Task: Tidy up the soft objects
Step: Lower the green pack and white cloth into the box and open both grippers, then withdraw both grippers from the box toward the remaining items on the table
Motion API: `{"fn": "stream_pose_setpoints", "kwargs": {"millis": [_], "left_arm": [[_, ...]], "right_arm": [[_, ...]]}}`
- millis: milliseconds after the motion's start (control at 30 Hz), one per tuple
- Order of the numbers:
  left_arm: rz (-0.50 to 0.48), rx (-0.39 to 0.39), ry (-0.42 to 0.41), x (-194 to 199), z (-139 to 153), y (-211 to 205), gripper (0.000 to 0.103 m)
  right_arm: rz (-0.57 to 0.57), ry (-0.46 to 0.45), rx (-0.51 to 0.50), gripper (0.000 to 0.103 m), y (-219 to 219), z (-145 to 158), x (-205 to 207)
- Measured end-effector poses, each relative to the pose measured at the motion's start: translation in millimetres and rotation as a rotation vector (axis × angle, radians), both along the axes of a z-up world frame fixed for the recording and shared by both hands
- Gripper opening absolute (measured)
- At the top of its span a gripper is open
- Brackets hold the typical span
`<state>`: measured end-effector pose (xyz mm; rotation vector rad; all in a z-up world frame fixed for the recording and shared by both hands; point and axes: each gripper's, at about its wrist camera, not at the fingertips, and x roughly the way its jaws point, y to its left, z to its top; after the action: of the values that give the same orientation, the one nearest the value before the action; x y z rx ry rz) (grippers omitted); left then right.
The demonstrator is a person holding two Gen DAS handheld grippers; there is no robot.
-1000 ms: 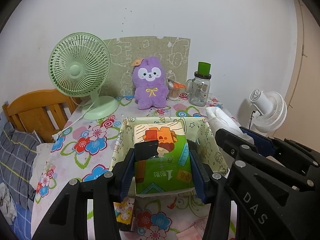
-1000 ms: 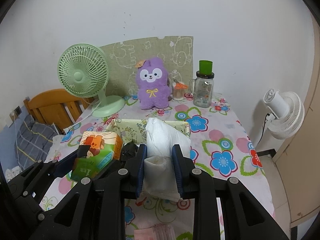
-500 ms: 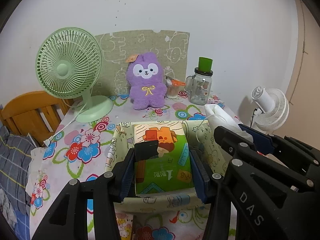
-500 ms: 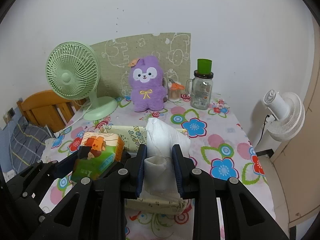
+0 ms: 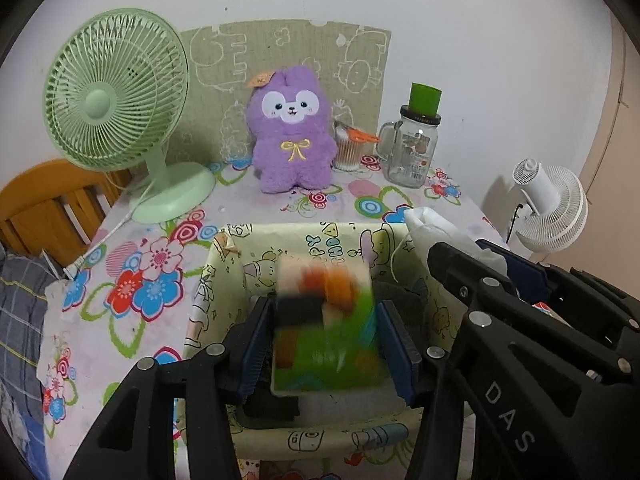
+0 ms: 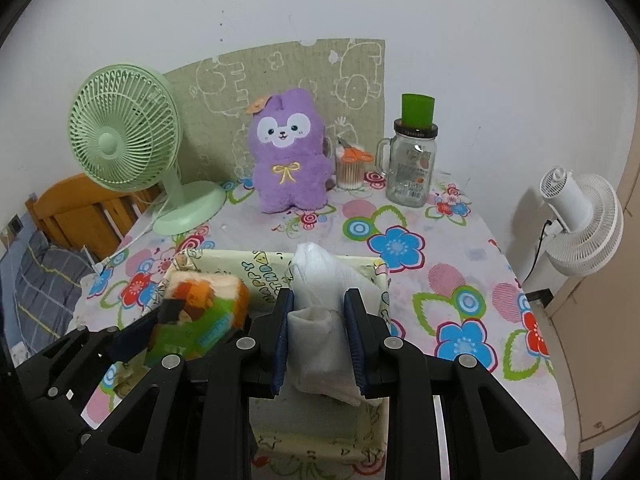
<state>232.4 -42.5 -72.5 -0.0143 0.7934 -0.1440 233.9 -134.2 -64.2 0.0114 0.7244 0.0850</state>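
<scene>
Two grippers hover side by side over one fabric bin, each carrying a soft item, so this reads as the drop-off step.

Worktop (image 6: 460, 248), flowered cloth, carries everything; the clutter sits at the back by the wall, which leaves the front free for the bin. Green fan (image 6: 124, 128) back left, purple plush (image 6: 288, 152) upright against the board at centre, glass jar (image 6: 412, 172) to its right, well apart from the bin.

Fabric bin (image 5: 304, 240), pale yellow with cartoon print, open top, sits near the front edge directly under both grippers; likely the collecting spot for the soft things.

White pouch (image 6: 324, 332) is pinched between the fingers of the right gripper (image 6: 320, 340), which are narrow and pressing it in at the middle; it hangs above the bin's right side.

Green tissue pack (image 5: 324, 332) sits between the fingers of the left gripper (image 5: 326, 344) above the bin's interior. It is motion-blurred, and there seems to be a thin gap at each side, so whether it is gripped or just let go cannot be told. Dark item under it in the bin, unclear what.
</scene>
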Motion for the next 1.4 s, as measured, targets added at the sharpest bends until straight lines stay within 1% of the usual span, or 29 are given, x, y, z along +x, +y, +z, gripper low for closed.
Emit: {"fn": "stream_pose_setpoints", "kwargs": {"millis": [33,133,167,300,400,500,567,600,633,700,867,1067,1400], "left_arm": [[0.006,0.002,-0.005,0.1,-0.2,1.0,0.066],[0.018,0.003,-0.002,1.4,-1.8,4.3,0.078],[0.019,0.003,0.005,2.6,-2.6,5.3,0.081],[0.022,0.005,0.045,6.0,-7.2,10.2,0.082],[0.031,0.005,0.047,5.6,-8.7,14.3,0.083],[0.039,-0.001,0.047,6.3,-9.6,19.8,0.083],[0.038,0.002,0.046,5.0,-9.7,21.1,0.083],[0.036,0.003,0.044,4.4,-9.2,21.2,0.083],[0.035,0.005,0.038,3.1,-8.3,21.2,0.085],[0.037,0.006,0.023,0.0,-6.2,22.0,0.089],[0.038,0.009,0.008,-8.0,-1.0,23.0,0.091],[0.048,0.009,-0.013,-20.3,7.7,24.6,0.096],[0.042,0.012,-0.046,-42.9,19.8,16.9,0.097]], "right_arm": [[0.003,0.001,-0.003,0.029,1.2,-0.7,0.8],[0.018,0.007,-0.006,0.029,5.0,-2.9,4.9],[0.023,0.008,-0.004,0.029,5.7,-3.6,5.7],[0.044,0.018,0.008,0.029,10.2,-7.6,10.4],[0.071,0.034,0.017,0.029,14.6,-10.6,13.0],[0.089,0.030,0.020,0.031,20.3,-11.2,14.3],[0.095,0.035,0.010,0.045,24.3,-12.0,15.1],[0.094,0.042,0.005,0.062,25.4,-12.7,15.7],[0.091,0.052,0.003,0.075,26.1,-13.5,16.6],[0.063,0.060,-0.008,0.079,26.9,-13.5,15.6],[0.057,0.067,-0.029,0.083,28.4,-9.2,10.7],[0.044,0.057,-0.015,0.084,26.2,-3.2,-0.6],[0.025,0.032,-0.001,0.084,17.0,10.1,-24.5]]}}
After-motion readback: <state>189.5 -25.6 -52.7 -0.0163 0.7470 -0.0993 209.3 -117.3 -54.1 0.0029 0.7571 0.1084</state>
